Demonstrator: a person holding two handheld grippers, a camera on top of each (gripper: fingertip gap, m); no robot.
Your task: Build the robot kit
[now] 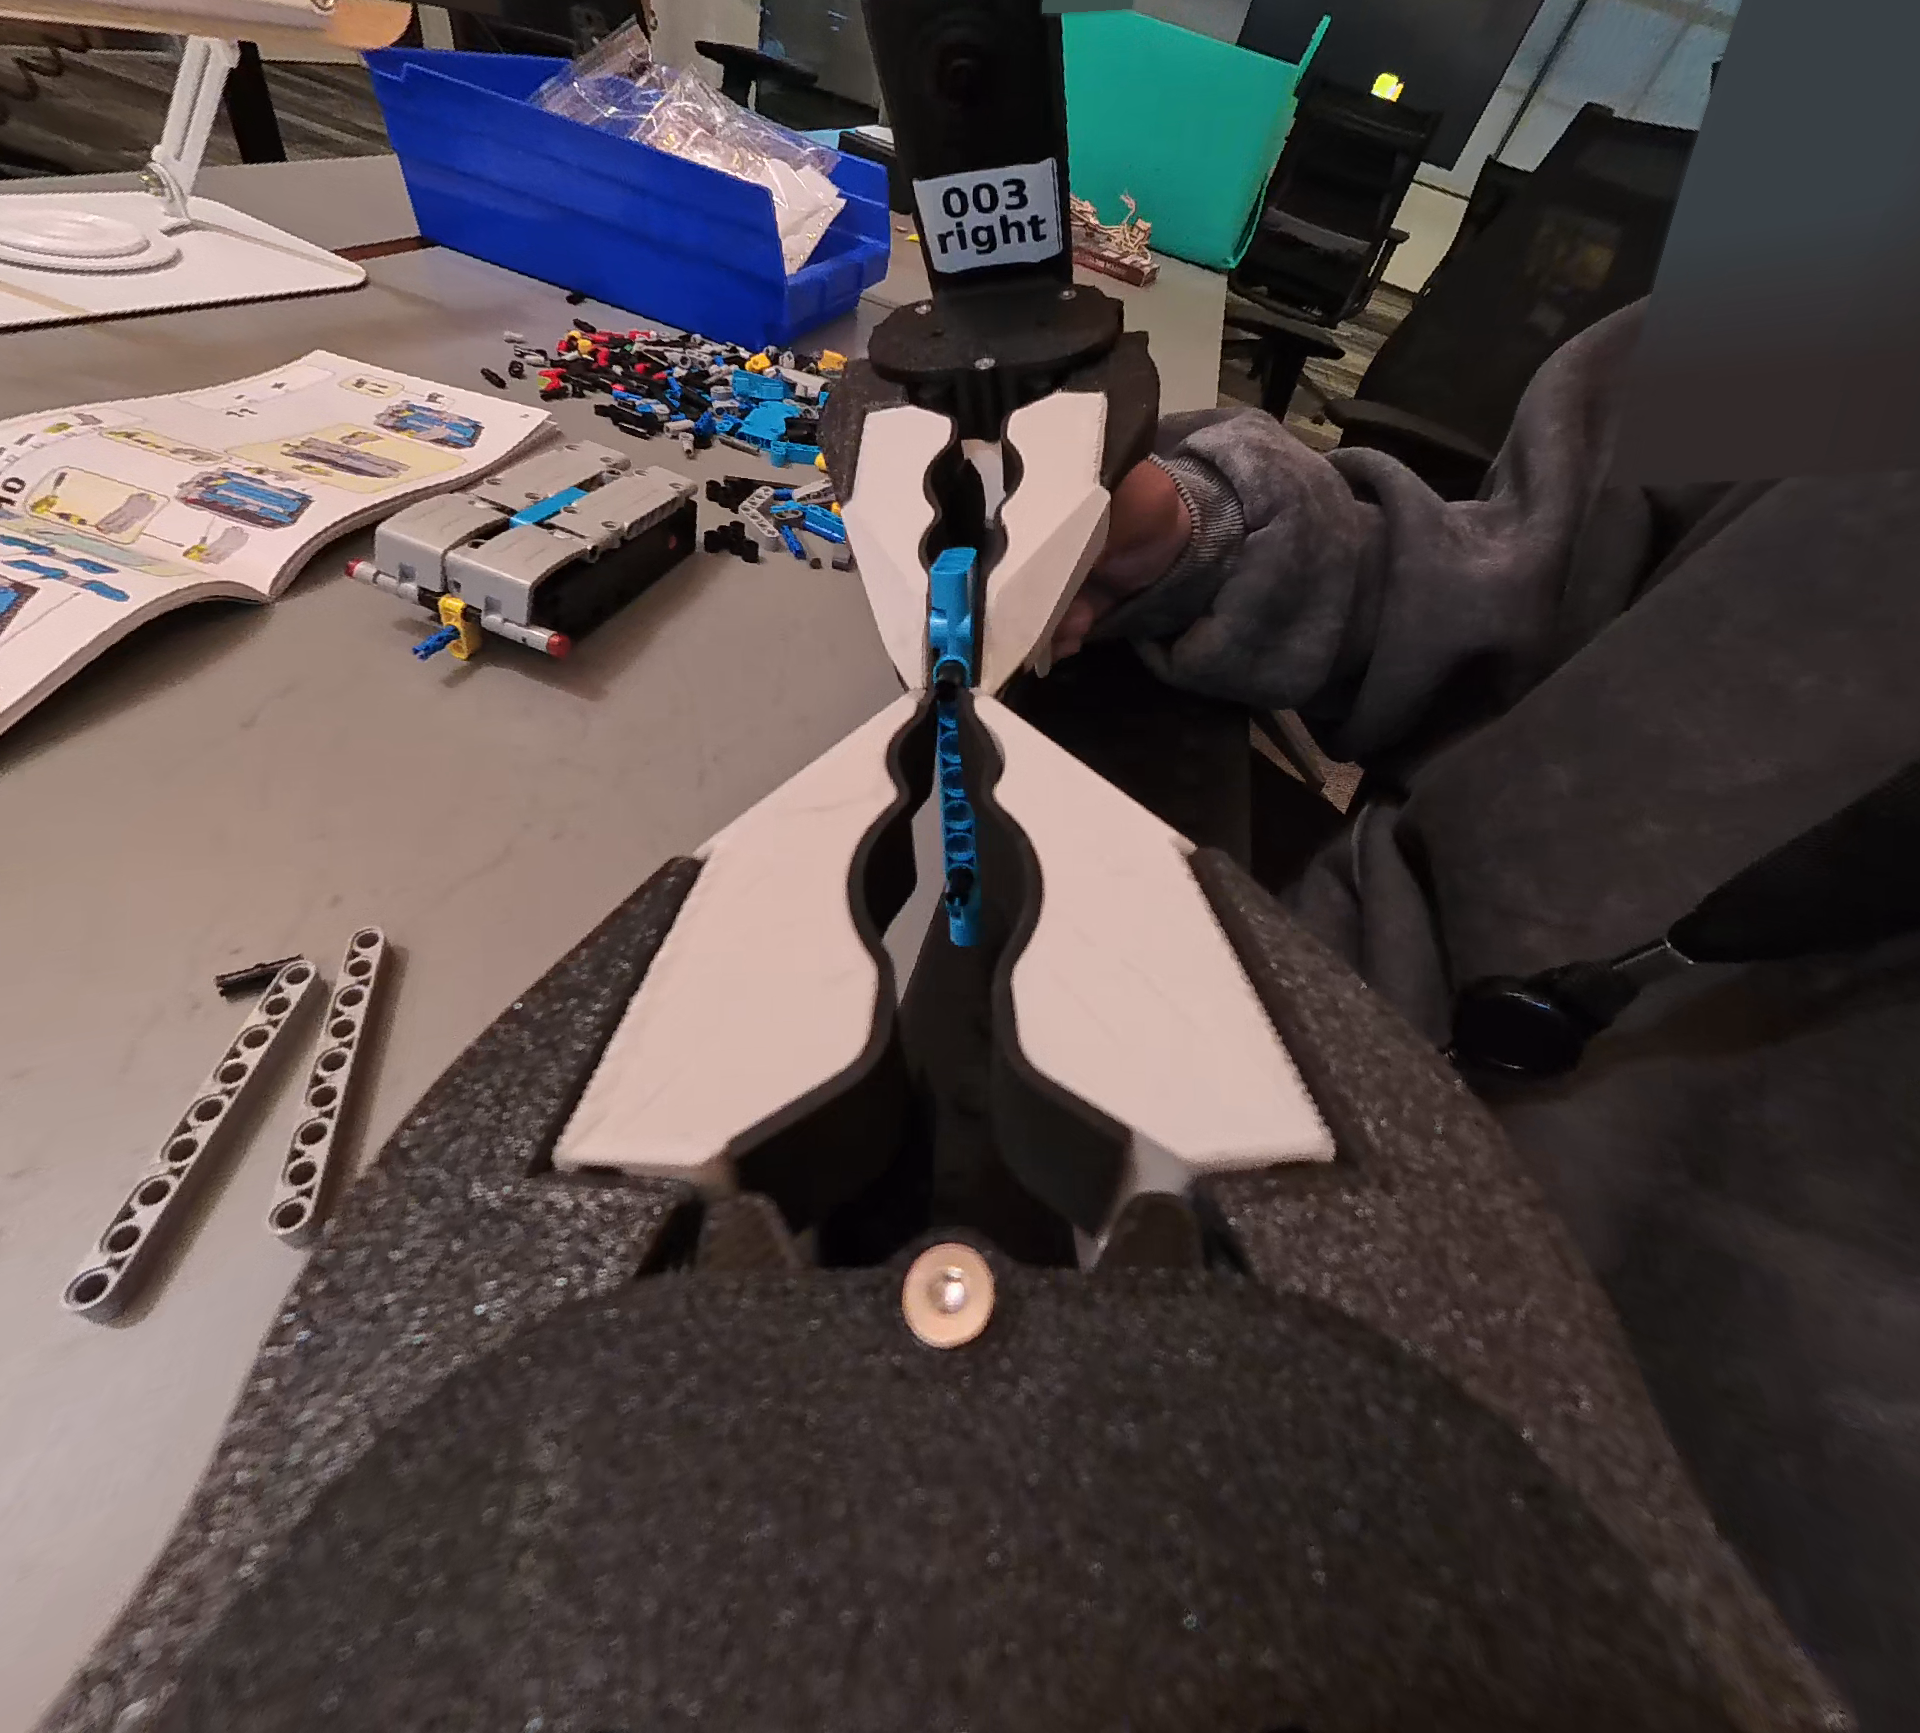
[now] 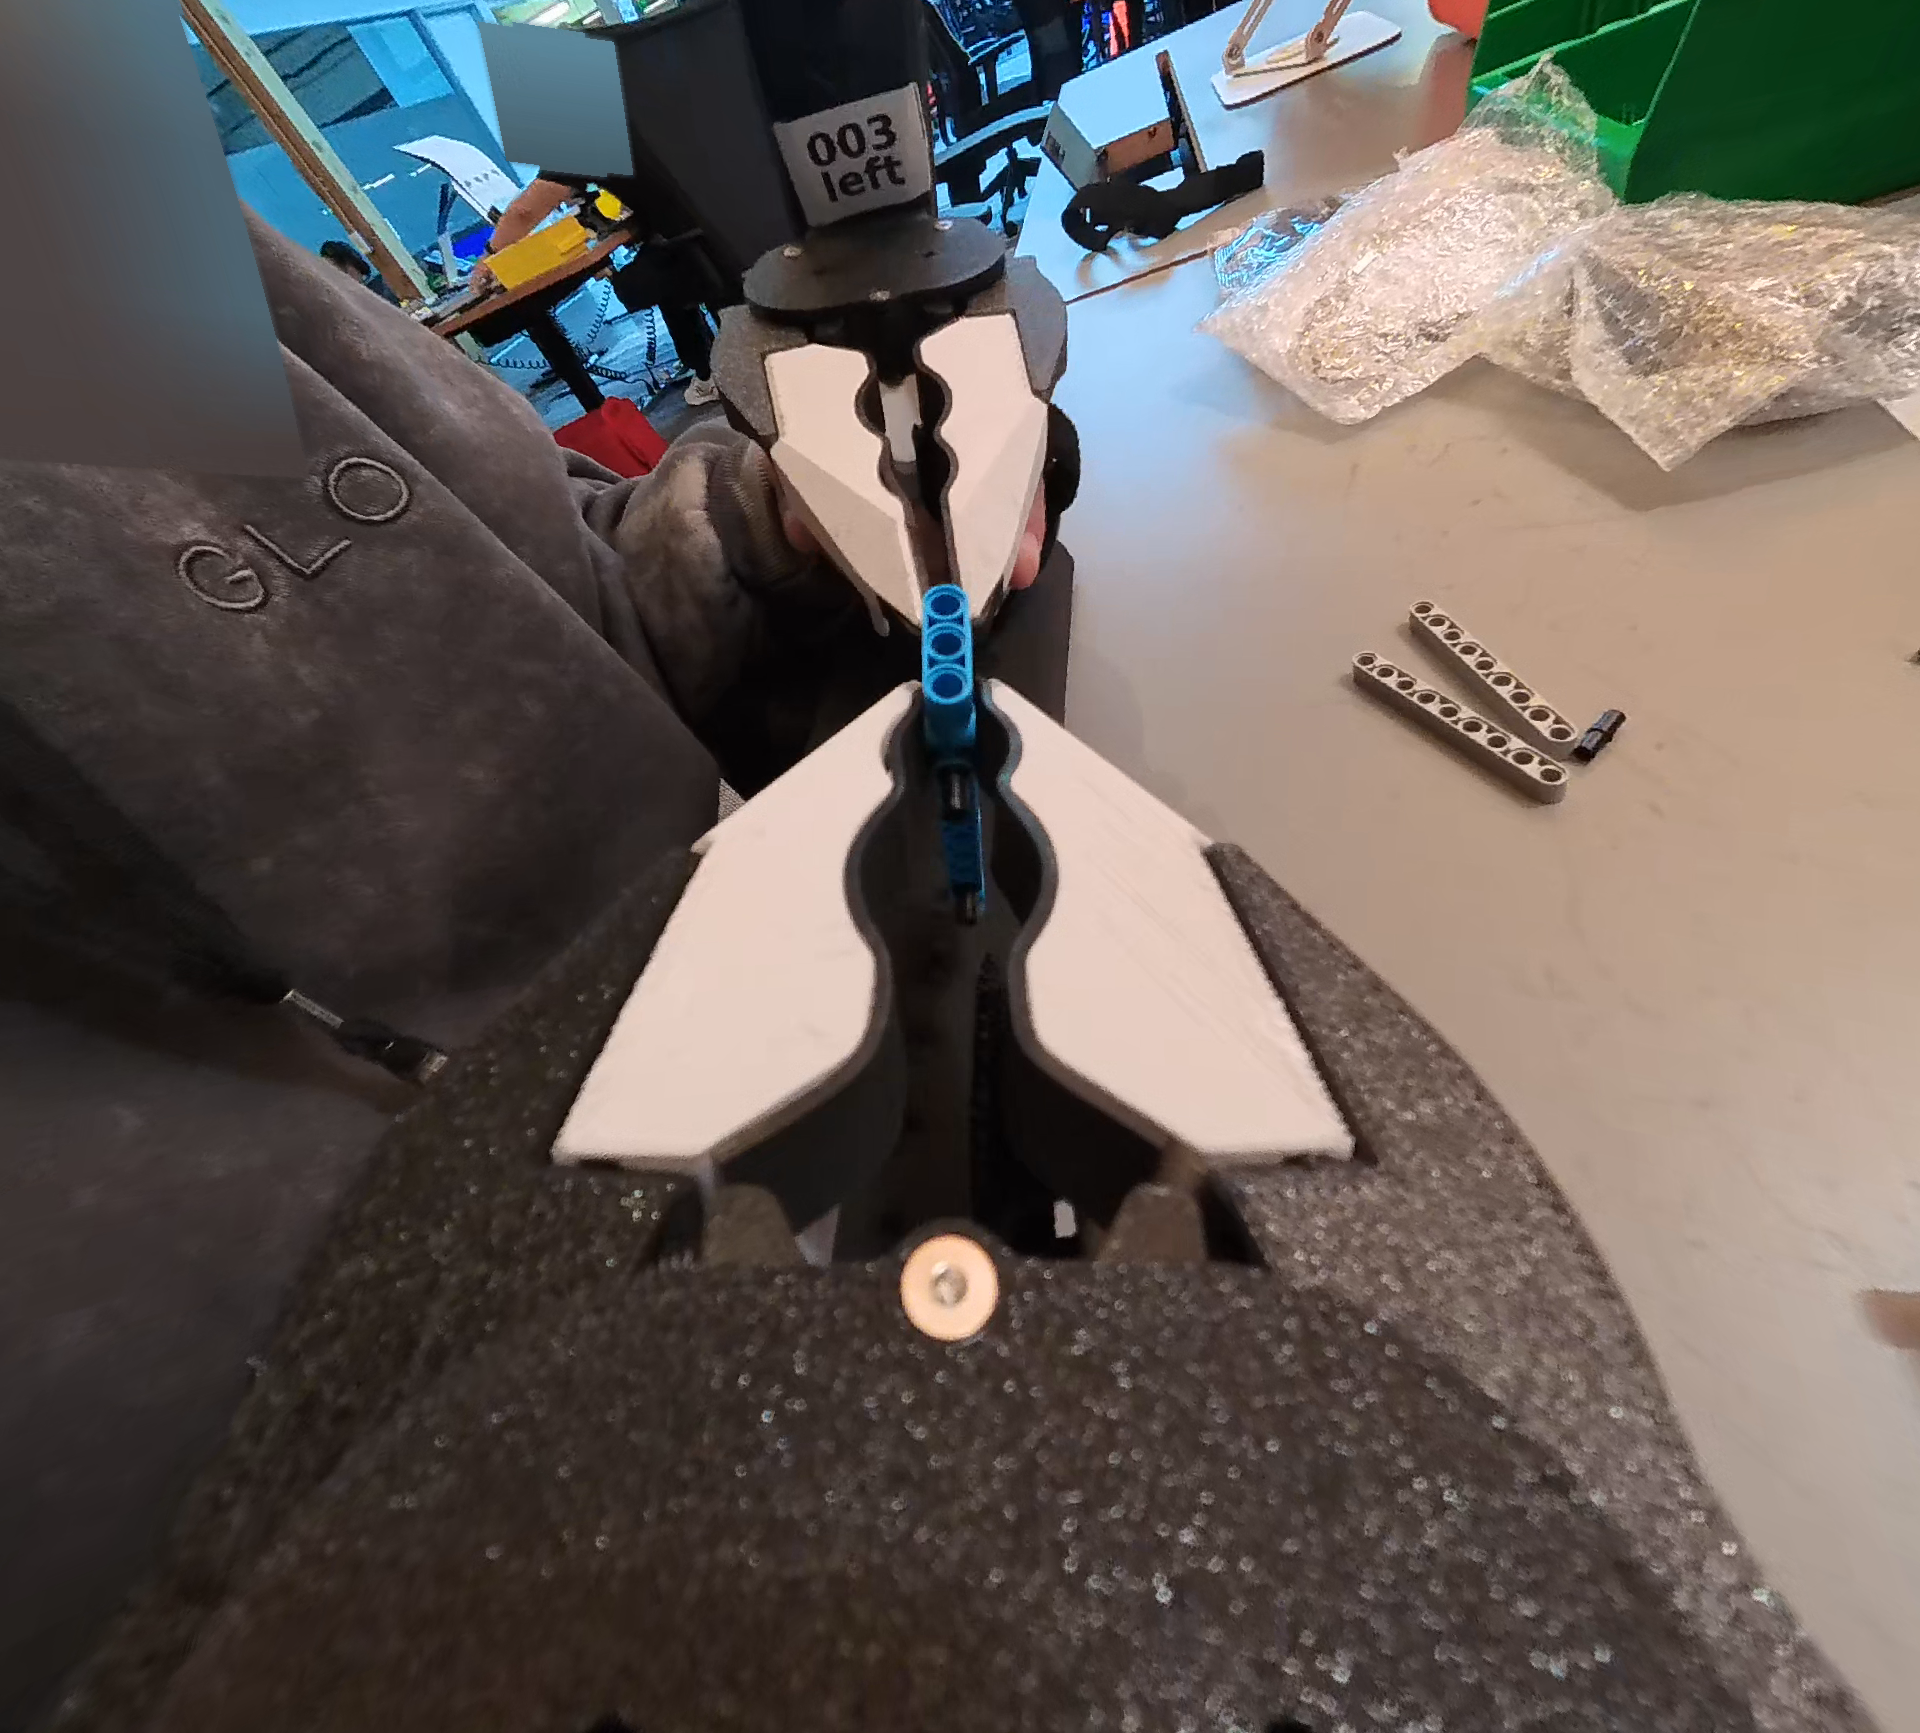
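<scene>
The left hand-held gripper (image 1: 951,696) is clenched on a blue beam (image 1: 954,826), long axis pointing away at the right hand-held gripper (image 2: 951,696), which grasps a blue connector (image 2: 945,665) tip-to-tip above the surface (image 1: 436,810).

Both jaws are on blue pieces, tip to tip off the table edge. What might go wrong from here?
1. The left gripper pinches the long blue beam edge-on, so it may twist.
2. The right gripper holds the short blue connector at its tips; it may slip.
3. Both hang over the person's lap, not the table: dropped parts fall.
</scene>
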